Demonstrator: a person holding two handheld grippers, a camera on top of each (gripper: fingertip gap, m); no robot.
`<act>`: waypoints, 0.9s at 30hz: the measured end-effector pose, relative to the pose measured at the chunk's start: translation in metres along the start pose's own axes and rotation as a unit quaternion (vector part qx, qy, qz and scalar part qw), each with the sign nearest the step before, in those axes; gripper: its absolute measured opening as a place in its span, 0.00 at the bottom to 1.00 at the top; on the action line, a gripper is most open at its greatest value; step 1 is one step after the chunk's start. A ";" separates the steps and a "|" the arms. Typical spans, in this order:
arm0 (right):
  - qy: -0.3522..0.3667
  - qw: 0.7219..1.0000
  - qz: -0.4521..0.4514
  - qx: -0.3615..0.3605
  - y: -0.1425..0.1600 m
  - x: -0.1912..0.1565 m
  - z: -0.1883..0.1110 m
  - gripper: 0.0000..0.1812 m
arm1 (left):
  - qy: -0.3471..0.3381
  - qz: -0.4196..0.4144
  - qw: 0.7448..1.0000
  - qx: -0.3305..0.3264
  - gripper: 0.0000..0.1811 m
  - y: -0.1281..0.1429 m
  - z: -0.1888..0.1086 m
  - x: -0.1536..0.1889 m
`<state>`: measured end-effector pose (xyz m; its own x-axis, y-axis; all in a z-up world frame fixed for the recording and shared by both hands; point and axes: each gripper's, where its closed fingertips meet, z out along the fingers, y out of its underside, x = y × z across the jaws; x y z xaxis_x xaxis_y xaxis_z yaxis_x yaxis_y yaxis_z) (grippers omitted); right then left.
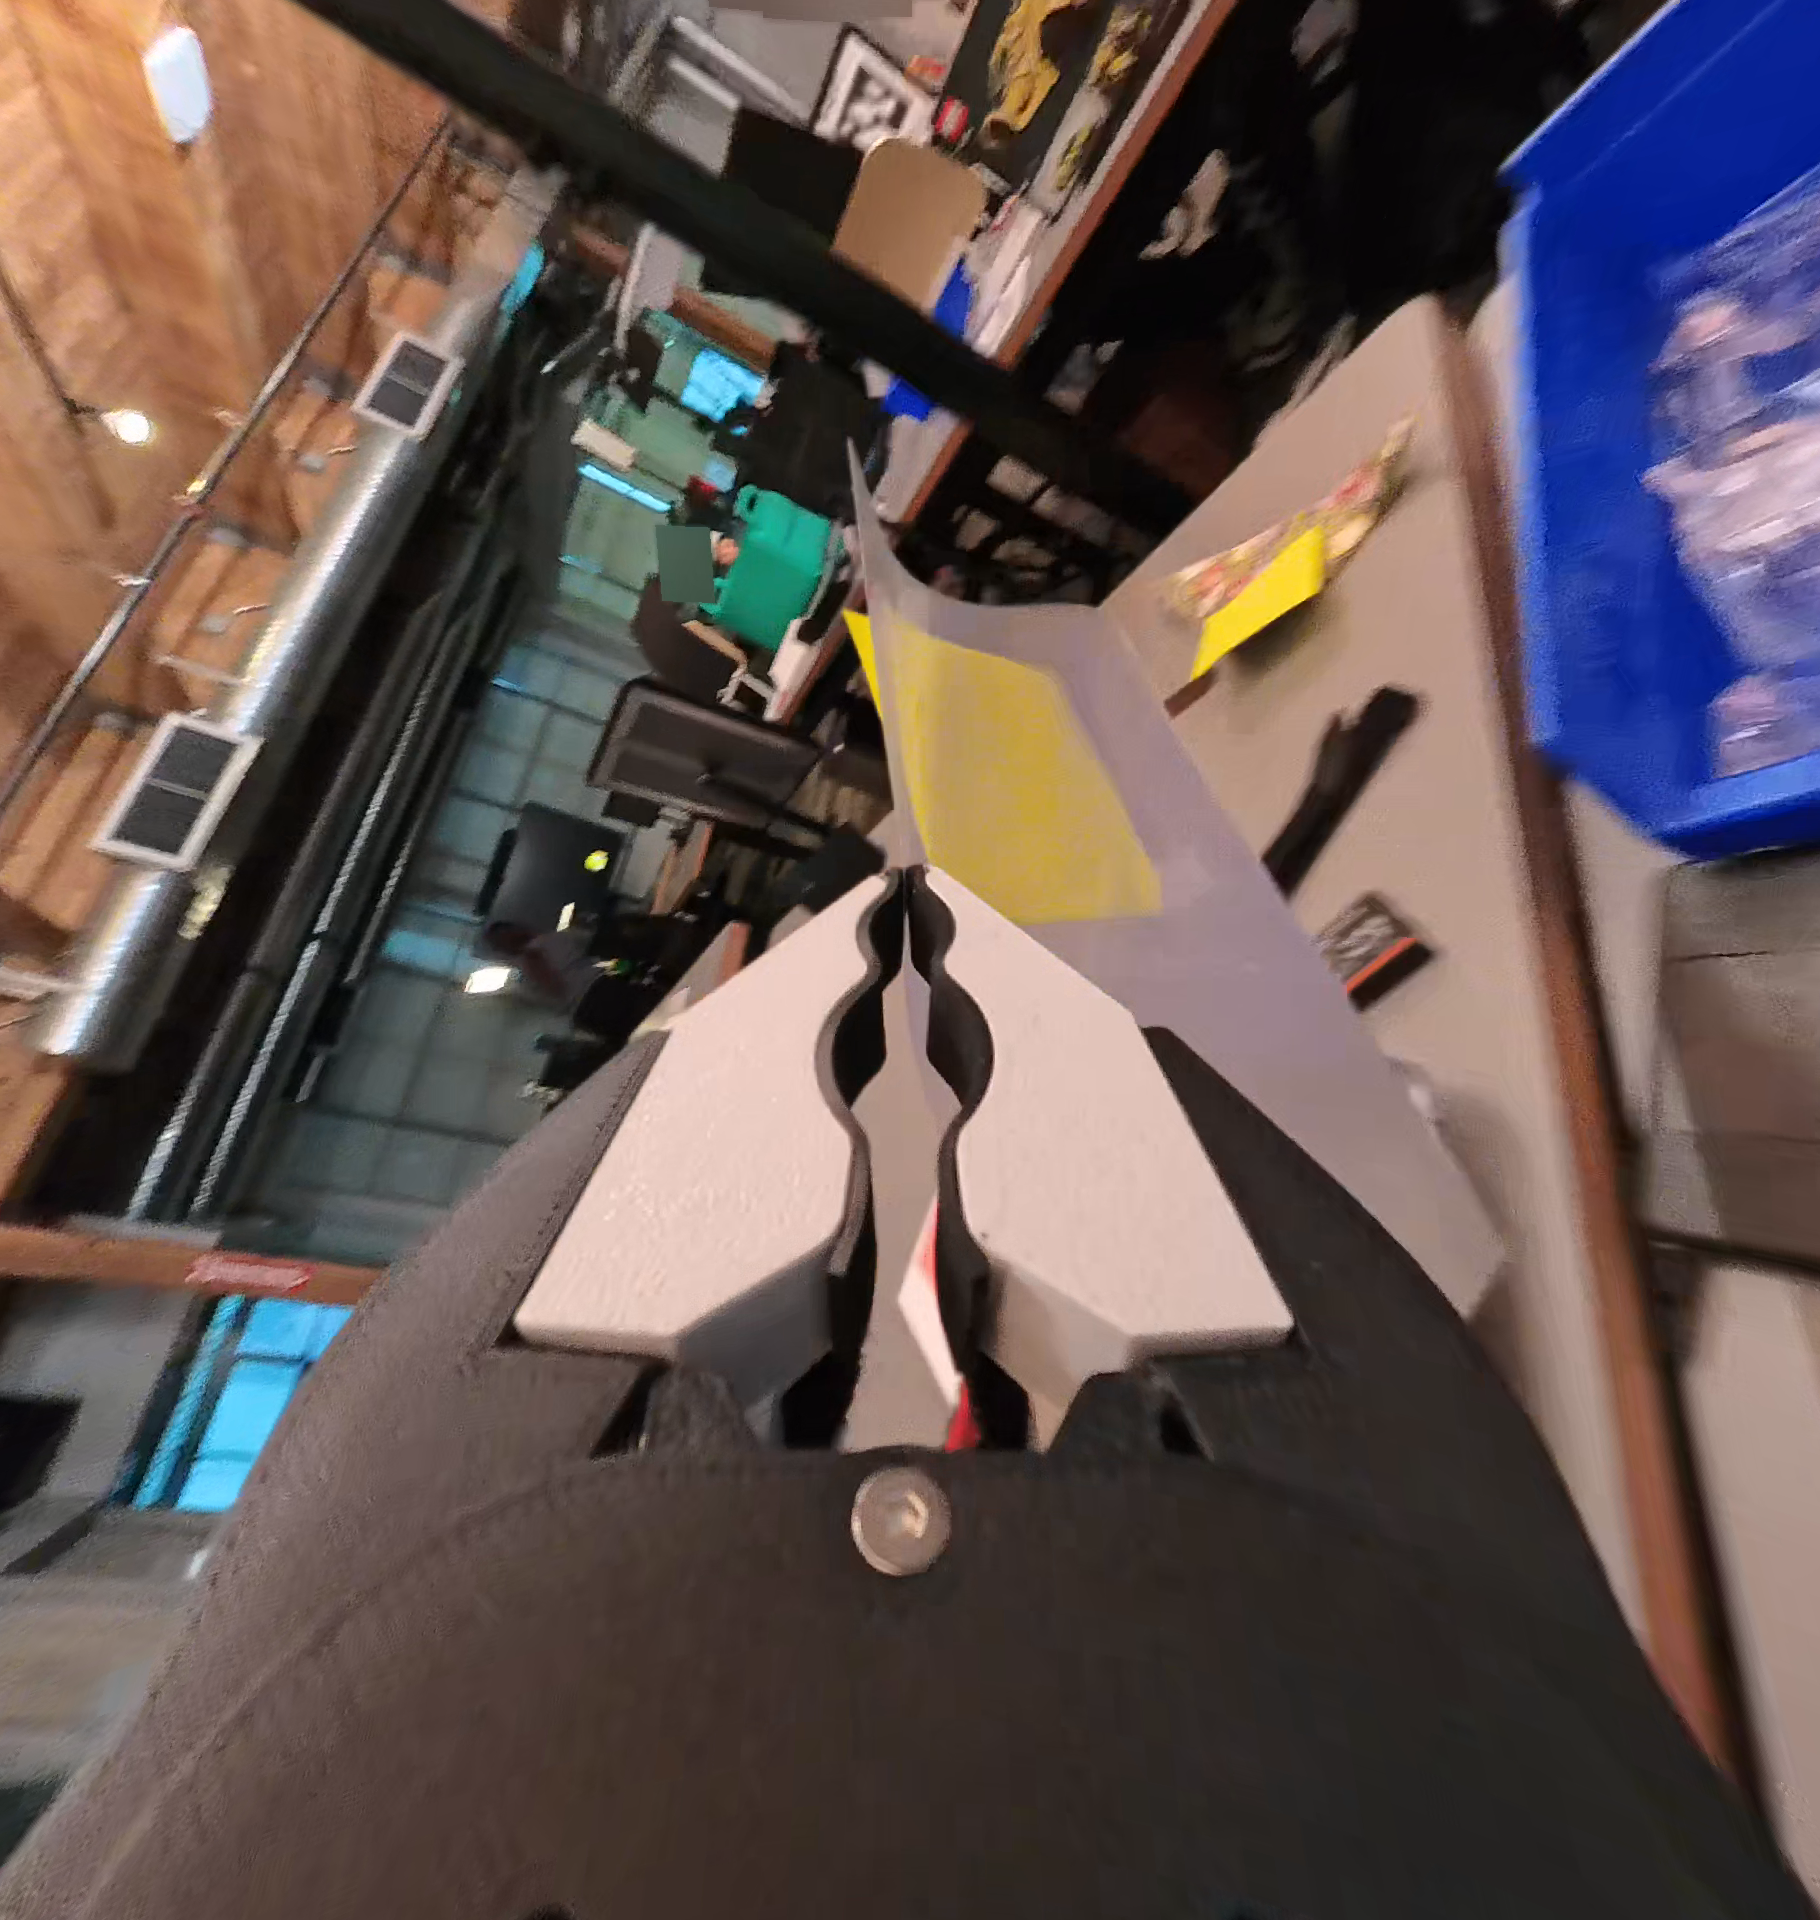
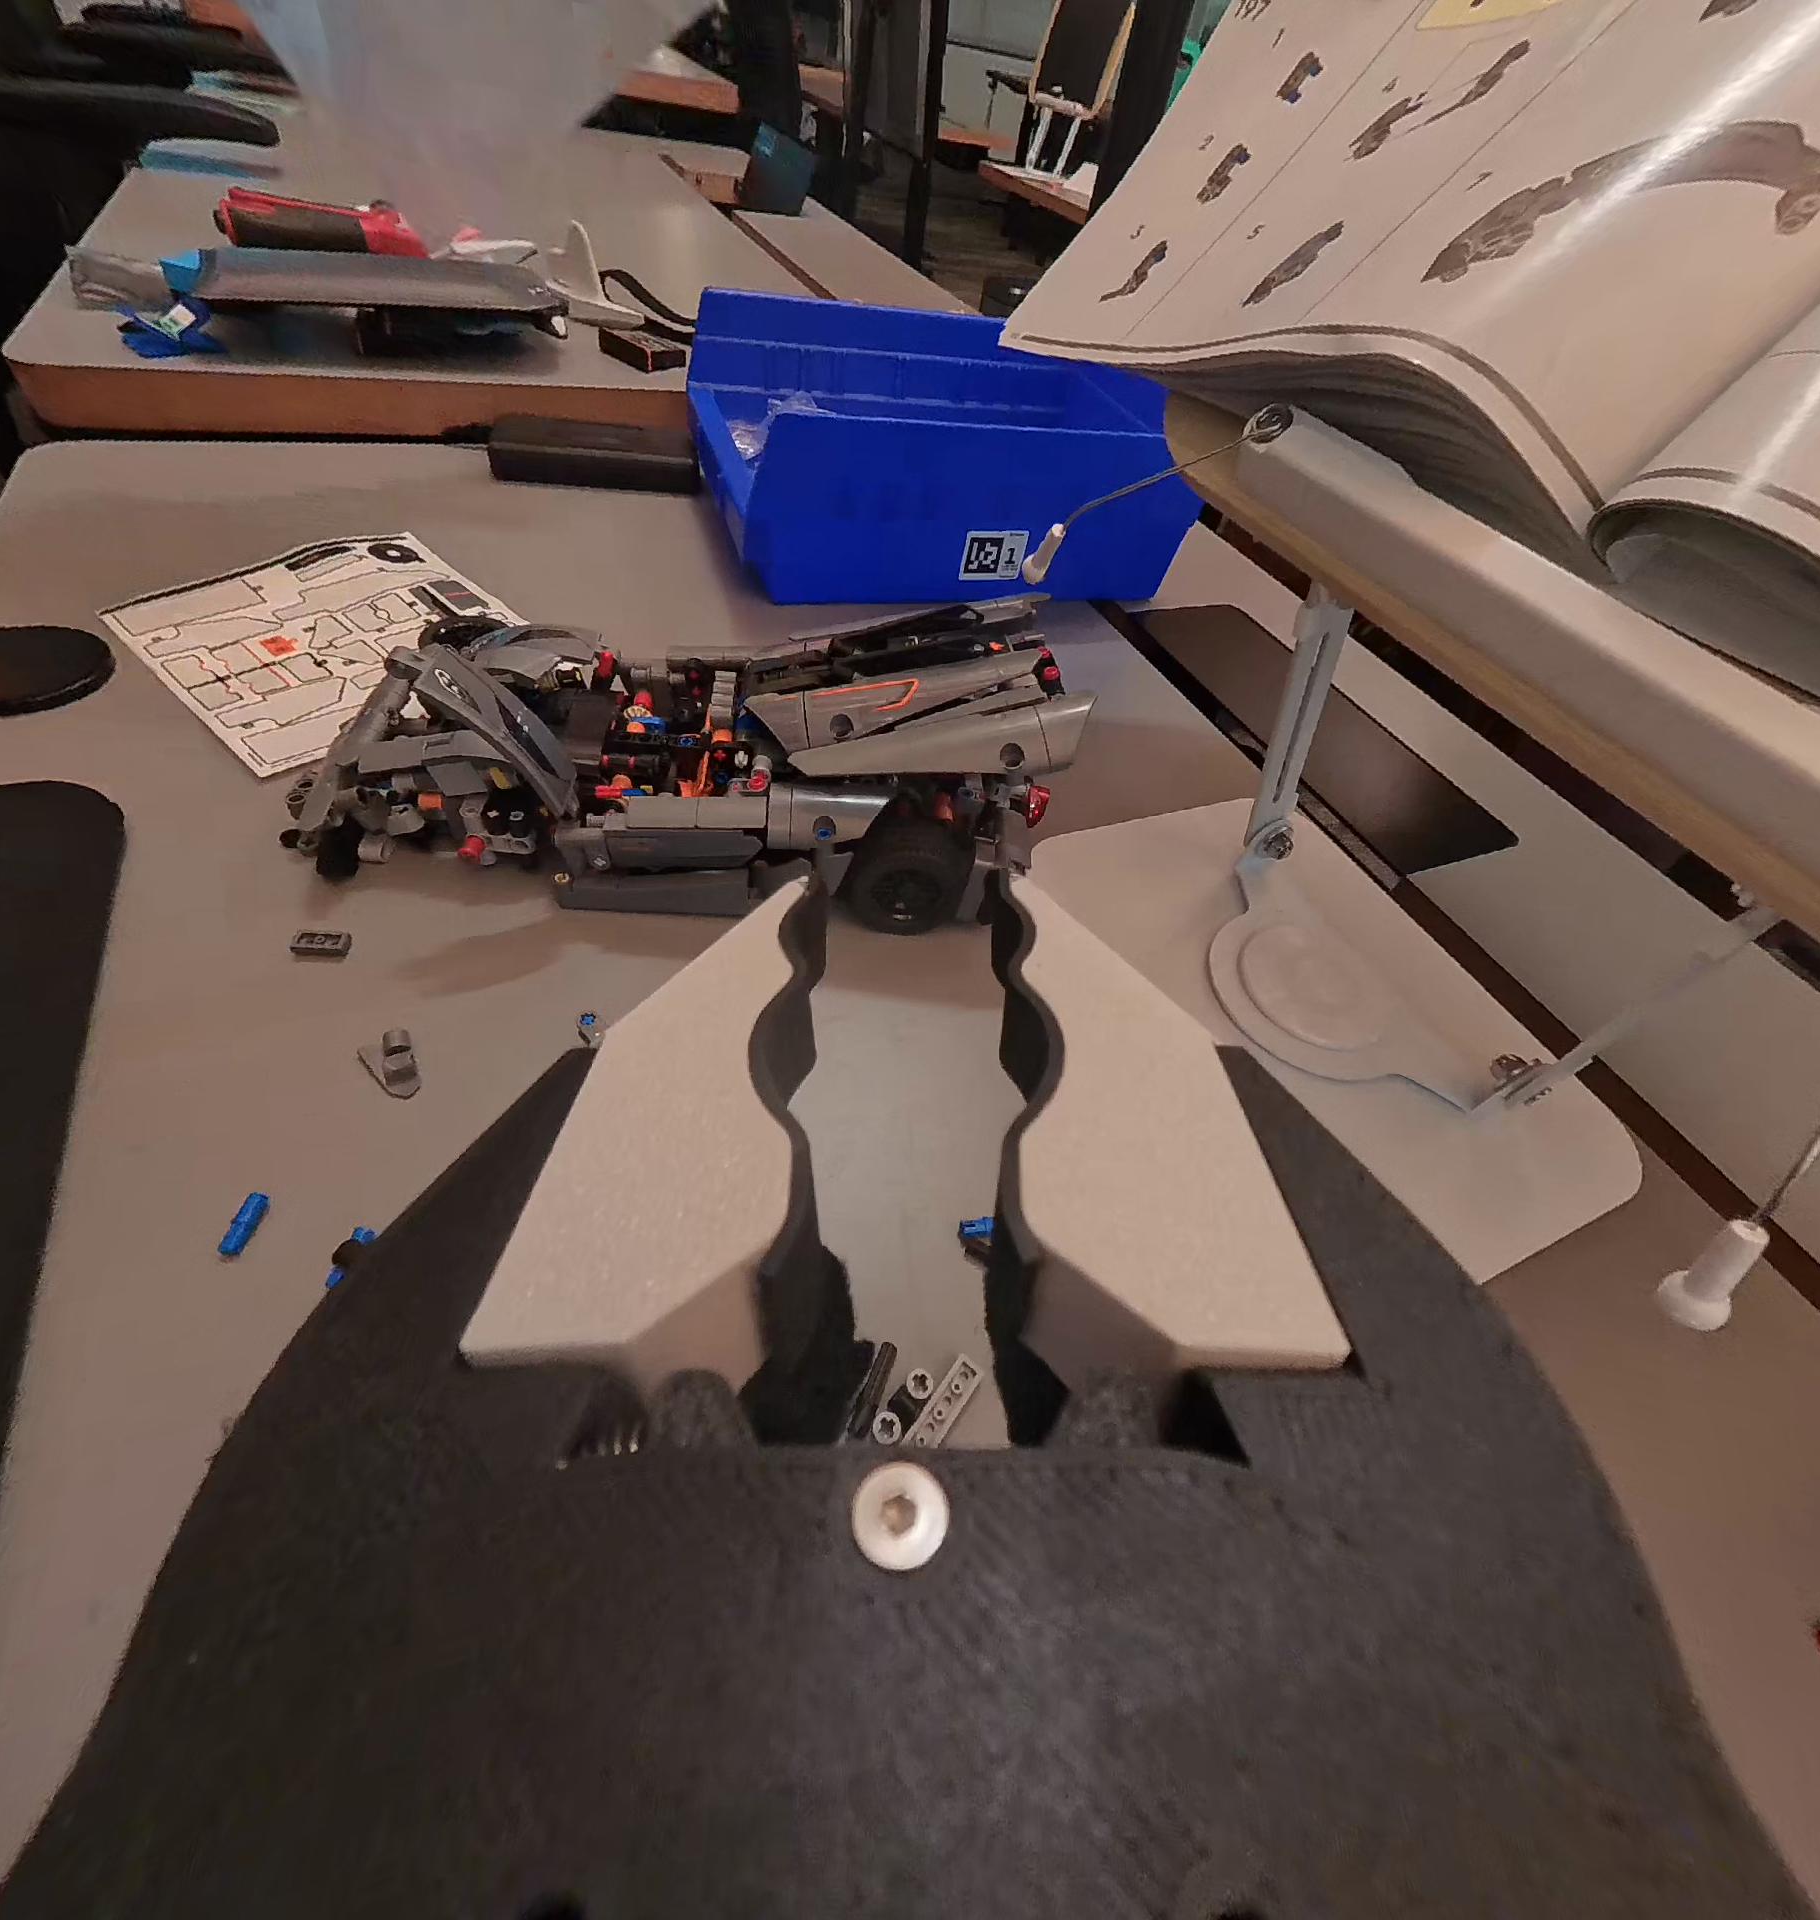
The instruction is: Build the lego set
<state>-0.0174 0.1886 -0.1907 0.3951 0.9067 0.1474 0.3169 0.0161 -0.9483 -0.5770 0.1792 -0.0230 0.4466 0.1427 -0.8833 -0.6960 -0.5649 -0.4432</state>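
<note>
Left wrist view: the left gripper pinches a booklet page, mid-turn. The right gripper gapes empty, just short of the Lego car; next, probably, a loose part.

The grey desk carries a part-built lego car, a sticker sheet toward its far-left corner, a blue bin at its far edge, a bookstand base at its right edge, and loose pieces.

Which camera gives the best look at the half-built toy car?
The right wrist view: the half-built car lies whole on the table just beyond the open right gripper. The left wrist view misses it entirely.
</note>
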 end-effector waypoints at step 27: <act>-0.004 1.000 0.002 -0.019 0.010 0.001 0.004 0.16 | 0.146 -0.035 0.981 -0.124 0.32 0.113 0.115 0.108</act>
<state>-0.0176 0.1917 -0.2011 0.3893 0.9102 0.1414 0.3471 -0.0028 -0.9378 -0.6719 0.2245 -0.1864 0.6557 -0.0303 -0.7544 -0.5159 -0.7475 -0.4184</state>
